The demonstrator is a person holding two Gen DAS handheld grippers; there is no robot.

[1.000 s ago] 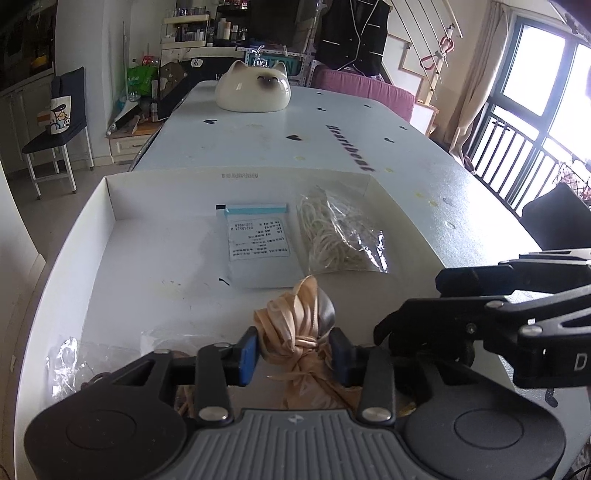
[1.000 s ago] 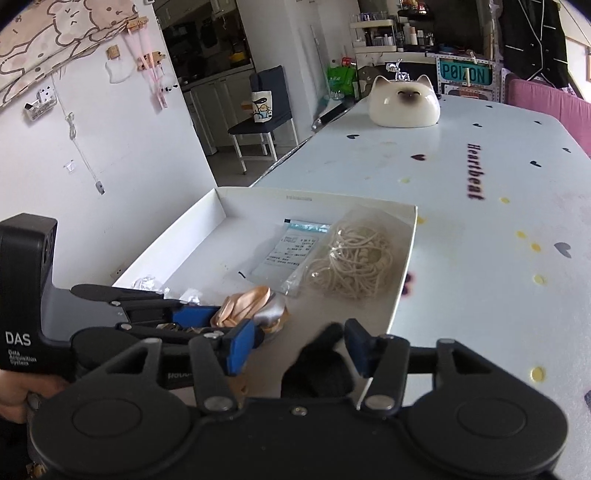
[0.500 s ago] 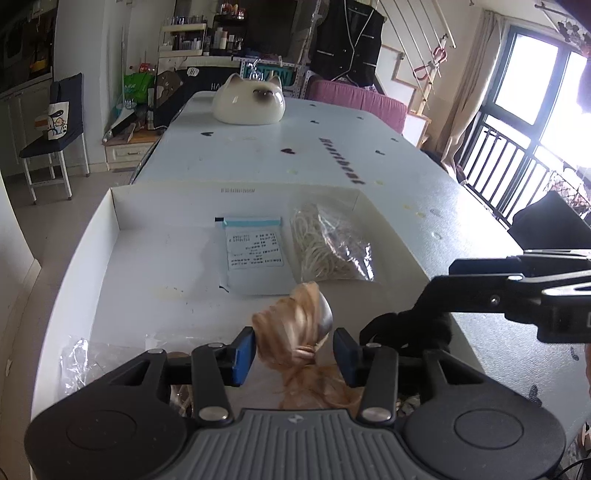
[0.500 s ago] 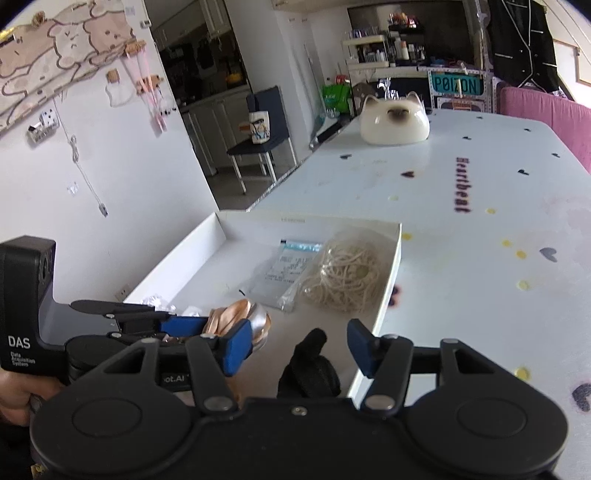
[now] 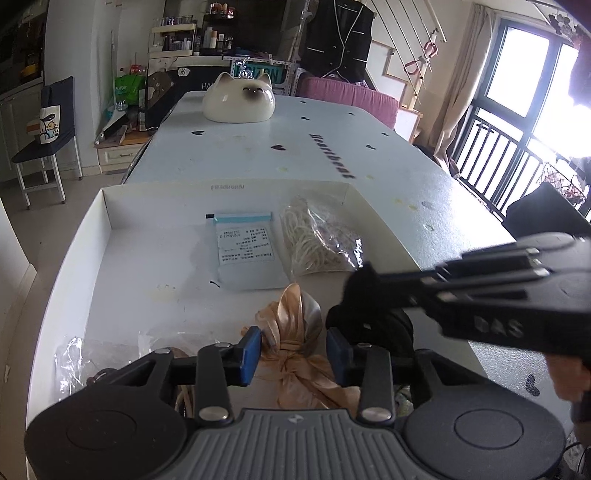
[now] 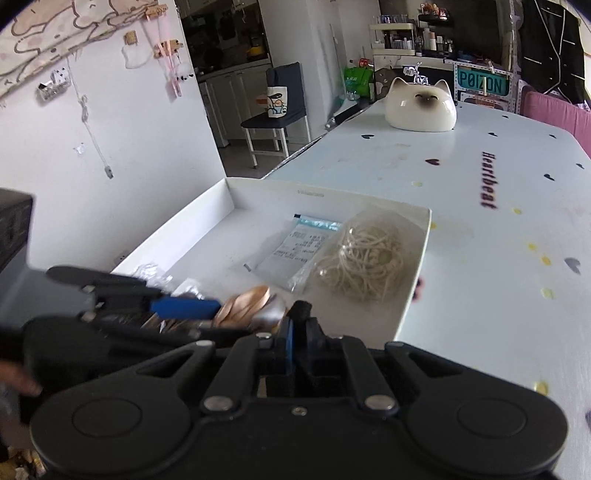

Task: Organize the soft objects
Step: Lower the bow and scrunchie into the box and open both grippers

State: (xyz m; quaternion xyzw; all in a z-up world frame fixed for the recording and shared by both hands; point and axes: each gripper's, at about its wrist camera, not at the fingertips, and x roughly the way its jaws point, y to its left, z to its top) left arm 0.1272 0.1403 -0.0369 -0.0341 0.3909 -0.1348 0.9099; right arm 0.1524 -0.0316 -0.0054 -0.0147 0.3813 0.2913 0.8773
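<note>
— Left wrist view first: what do we lose at the bottom edge?

— Our left gripper (image 5: 293, 349) hides the lower end of the peach satin cloth (image 5: 295, 325). Its jaws are closing with the knotted bundle between the blue pads; we cannot tell whether they press on it yet. Just left of that gripper lie crumpled clear bags (image 5: 85, 356), contents too cut off to name.

— And the right gripper (image 6: 295, 325)?

— Its jaws are fully together, pinching a black soft thing (image 5: 360, 295) just right of the satin. In its own camera only a black tuft (image 6: 301, 308) pokes above the pads, so we cannot say what the thing is.

— Ahead of both grippers?

— A shallow white tray (image 5: 107, 206) holds everything; beyond the satin sit a flat labelled pouch (image 5: 245, 251), print unreadable, and beside it a clear bag of cream cord (image 5: 317, 240).

— The surface and room?

— A pale bench (image 5: 332, 147) with small hearts and the word "Heartbeat". At its far end sits a cat-shaped white dome (image 5: 240, 98). A pink seat (image 5: 347, 98), hanging dark jacket (image 5: 340, 33) and bright balcony door (image 5: 532, 92) lie further out right; a blue chair (image 5: 44, 140) stands left.
</note>
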